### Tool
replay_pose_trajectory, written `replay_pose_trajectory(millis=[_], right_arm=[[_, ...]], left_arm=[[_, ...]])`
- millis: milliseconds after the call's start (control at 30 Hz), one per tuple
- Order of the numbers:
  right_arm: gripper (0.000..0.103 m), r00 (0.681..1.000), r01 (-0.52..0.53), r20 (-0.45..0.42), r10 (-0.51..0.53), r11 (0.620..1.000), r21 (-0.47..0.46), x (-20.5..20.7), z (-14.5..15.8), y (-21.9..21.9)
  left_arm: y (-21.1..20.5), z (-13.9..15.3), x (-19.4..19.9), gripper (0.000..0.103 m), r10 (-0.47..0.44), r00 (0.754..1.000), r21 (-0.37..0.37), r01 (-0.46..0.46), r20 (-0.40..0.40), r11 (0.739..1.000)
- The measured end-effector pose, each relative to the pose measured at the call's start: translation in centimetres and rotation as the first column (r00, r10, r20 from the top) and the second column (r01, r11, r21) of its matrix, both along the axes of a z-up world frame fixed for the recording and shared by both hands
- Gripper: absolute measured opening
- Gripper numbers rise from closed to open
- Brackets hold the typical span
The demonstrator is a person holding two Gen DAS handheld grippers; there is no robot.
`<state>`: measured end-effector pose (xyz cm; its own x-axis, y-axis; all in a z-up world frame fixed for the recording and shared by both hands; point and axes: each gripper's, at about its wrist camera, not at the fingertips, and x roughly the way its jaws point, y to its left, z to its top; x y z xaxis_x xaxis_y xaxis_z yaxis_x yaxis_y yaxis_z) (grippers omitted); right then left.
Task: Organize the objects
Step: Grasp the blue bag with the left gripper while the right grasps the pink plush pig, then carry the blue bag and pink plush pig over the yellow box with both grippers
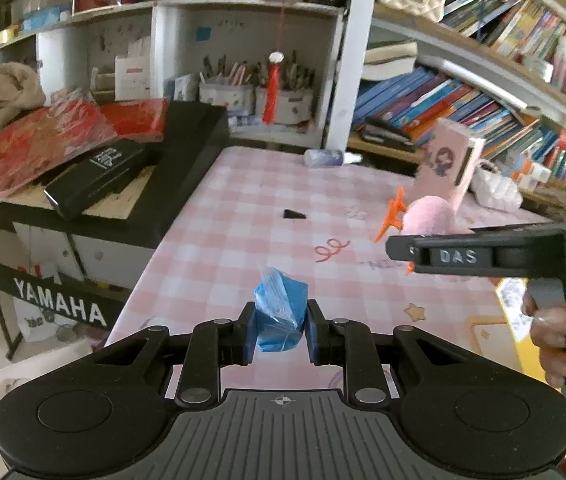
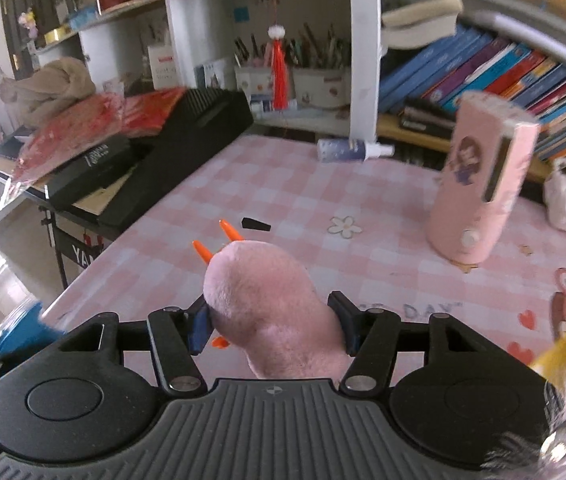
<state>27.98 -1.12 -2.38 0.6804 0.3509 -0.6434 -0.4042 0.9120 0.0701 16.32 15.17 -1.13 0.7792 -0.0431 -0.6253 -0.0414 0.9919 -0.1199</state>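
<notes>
- The left claw point(image 1: 279, 330), low in the middle of the left wrist view, is clamped tight on a small blue plastic bag point(image 1: 280, 314), which sits between its blue pads and is lifted clear of the bench point(image 1: 243, 208).
- The right claw point(image 2: 275, 326), low centre of the right wrist view, grips a pink plush toy point(image 2: 267, 300) about half-wide; both pads press its sides, and orange spikes stick out at its upper left.
- In the left wrist view the right claw comes in from the right edge, held by a hand point(image 1: 555, 332), with the pink plush toy point(image 1: 429, 216) at its tip.
- The bench wears a pink checked cloth; a small black wedge point(image 2: 256, 224) lies on it near the middle of the frame.
- A tall pink case point(image 2: 479, 184) stands upright at the right, well apart from the toy.
- A small spray bottle point(image 2: 353, 149) lies on its side at the bench's far edge, below the bookshelf point(image 2: 495, 68).
- A black keyboard point(image 1: 175, 184) sits along the left, with red packets on it.
</notes>
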Motion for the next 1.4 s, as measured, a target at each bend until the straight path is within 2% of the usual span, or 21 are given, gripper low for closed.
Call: replay_pose_trajectory(millis=[267,500,867,1400], right_arm=[[0.057,0.998,0.039,0.05,-0.038,0.999,-0.007,-6.0,1.8,-2.3],[0.057,0.996,0.089,0.017,-0.089,0.996,-0.019,-10.5,1.1,-3.1],[0.057,0.993,0.116,0.036,-0.115,0.993,-0.026,-17.1,1.2,-3.3],[0.057,0.981,0.192,0.018,-0.192,0.981,-0.006,-26.1,0.4,-4.9]], left_arm=[[-0.2,1.2,-3.7,0.022,-0.027,0.999,-0.016,0.028,0.045,0.999],[0.0,1.0,-6.6,0.022,-0.044,0.998,-0.024,0.045,0.049,0.999],[-0.7,0.9,-12.3,0.022,-0.112,0.992,-0.016,0.113,0.05,0.993],[-3.0,0.9,-18.9,0.022,-0.229,0.973,0.017,0.228,0.04,0.973]])
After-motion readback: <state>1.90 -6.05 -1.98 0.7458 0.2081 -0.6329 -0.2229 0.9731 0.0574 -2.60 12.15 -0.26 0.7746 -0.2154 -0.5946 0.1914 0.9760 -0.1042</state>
